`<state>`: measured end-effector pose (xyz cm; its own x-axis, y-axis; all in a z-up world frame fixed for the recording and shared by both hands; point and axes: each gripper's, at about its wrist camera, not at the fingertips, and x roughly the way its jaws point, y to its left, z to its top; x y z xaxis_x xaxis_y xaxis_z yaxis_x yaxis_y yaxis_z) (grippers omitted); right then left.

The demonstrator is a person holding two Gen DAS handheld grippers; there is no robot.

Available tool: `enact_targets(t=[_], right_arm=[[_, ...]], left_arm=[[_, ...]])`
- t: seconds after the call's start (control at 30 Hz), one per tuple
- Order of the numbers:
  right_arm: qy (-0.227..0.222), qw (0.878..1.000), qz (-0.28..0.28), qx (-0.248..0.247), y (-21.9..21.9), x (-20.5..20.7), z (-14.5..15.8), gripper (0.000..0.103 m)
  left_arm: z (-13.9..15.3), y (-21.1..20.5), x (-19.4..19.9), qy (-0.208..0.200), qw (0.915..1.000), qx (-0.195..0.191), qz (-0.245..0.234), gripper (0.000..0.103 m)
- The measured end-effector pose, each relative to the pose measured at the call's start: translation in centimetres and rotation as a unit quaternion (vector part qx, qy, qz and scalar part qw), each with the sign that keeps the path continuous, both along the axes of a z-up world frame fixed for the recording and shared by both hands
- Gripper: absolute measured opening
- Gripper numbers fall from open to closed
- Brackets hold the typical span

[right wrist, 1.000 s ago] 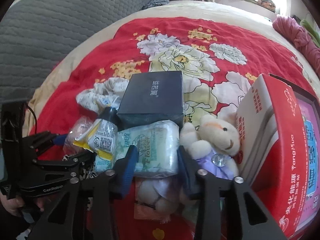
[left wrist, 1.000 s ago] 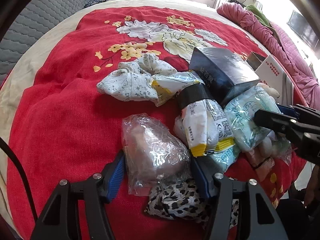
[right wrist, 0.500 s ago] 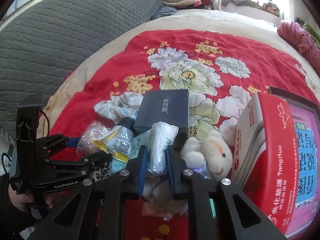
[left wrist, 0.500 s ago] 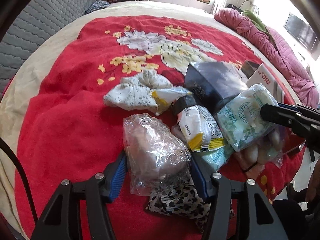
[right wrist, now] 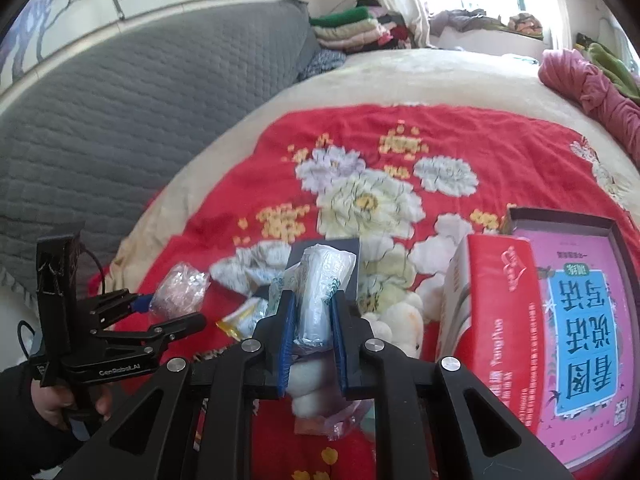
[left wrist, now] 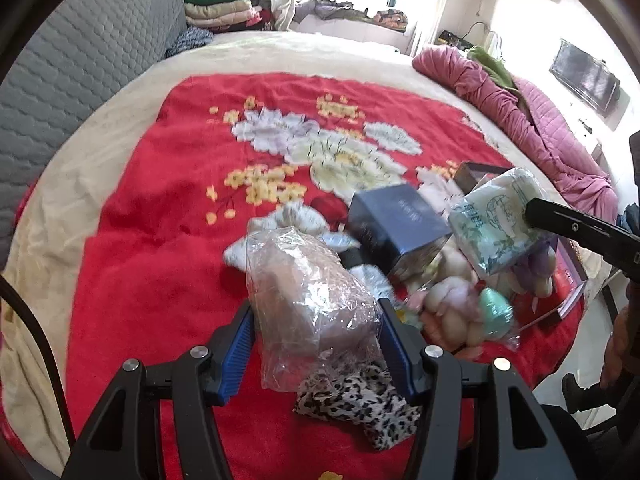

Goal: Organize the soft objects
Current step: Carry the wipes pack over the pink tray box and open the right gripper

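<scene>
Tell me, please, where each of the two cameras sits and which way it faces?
Left wrist: on the left tongs, looking down across the red blanket; they grip a clear plastic bag; right tongs' arm at right.
Right wrist: on the right tongs, shut on a tissue pack; left tongs and hand at left.
Shared: blanket, dark box, both packs.

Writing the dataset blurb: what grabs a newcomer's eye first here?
The red flowered blanket fills the bed. Each gripper holds something up: the left gripper a crinkly clear bag, the right gripper a squeezed tissue pack. A red box stands at the right.
</scene>
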<state>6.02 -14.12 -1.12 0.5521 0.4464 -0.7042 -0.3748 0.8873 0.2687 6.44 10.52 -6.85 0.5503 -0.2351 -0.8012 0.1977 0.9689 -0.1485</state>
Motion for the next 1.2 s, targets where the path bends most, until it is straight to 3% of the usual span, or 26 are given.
enact_targets(t=[0.27,0.57,0.93,1.2], right_arm=[[-0.025,0.999,-0.045,0.016,-5.6,-1.1,2.7,0.018],[-0.033,0.992,-0.121,0.013,-14.6,-2.7,3.8,0.018],[-0.03,0.985,-0.167,0.024,-22.5,-3.9,3.7,0.018],[-0.031,0.982,-0.186,0.019,-25.0,-4.2,3.8,0.018]], left_arm=[[4.0,-3.8,0.4,-0.032,0.9989,0.011,-0.032,0.059],[6.8,-13.4,1.9,-0.055,0.9934,0.022,-0.099,0.059],[7.6,-25.4,3.2,-0.068,0.982,0.03,-0.174,0.059],[6.6,-30.7,4.4,-0.066,0.9748,0.031,-0.211,0.059]])
